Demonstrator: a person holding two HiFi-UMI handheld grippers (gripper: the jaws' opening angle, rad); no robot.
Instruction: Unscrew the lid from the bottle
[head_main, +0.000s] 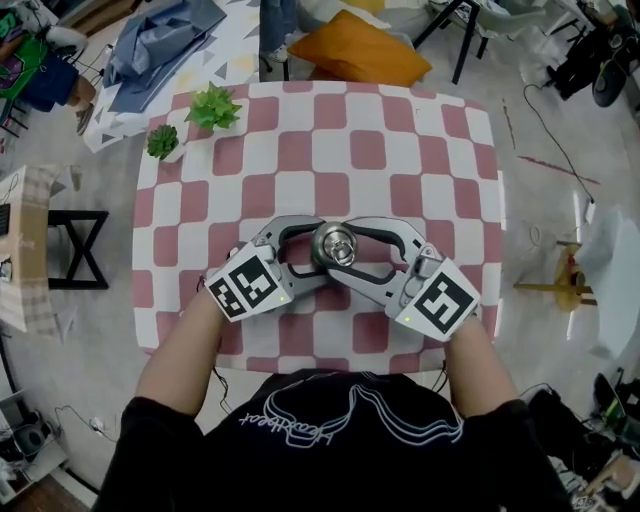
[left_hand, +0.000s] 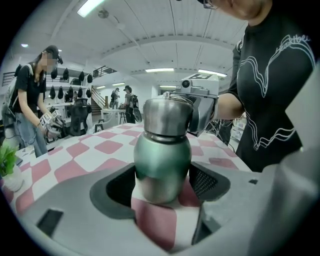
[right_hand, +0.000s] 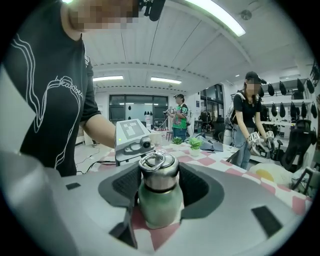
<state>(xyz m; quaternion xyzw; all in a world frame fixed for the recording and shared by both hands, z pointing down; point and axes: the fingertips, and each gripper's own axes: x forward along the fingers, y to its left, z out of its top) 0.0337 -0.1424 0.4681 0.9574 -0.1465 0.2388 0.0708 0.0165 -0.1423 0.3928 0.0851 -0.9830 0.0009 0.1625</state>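
Note:
A small green metal bottle (left_hand: 162, 160) stands upright on the checkered table (head_main: 400, 150), near its front middle. Its silver lid (right_hand: 159, 172), with a ring handle on top, sits on the neck. My left gripper (left_hand: 162, 182) comes in from the left and is shut on the green body low down, pads against both sides. From the right, my right gripper (right_hand: 159, 175) grips higher, its pads against the silver lid. In the head view both pairs of jaws ring the bottle, and only the lid (head_main: 336, 244) shows from above.
Two small potted plants (head_main: 213, 107) (head_main: 162, 140) stand at the table's far left corner. An orange cushion (head_main: 360, 48) lies on the floor beyond the far edge. People stand in the background of both gripper views.

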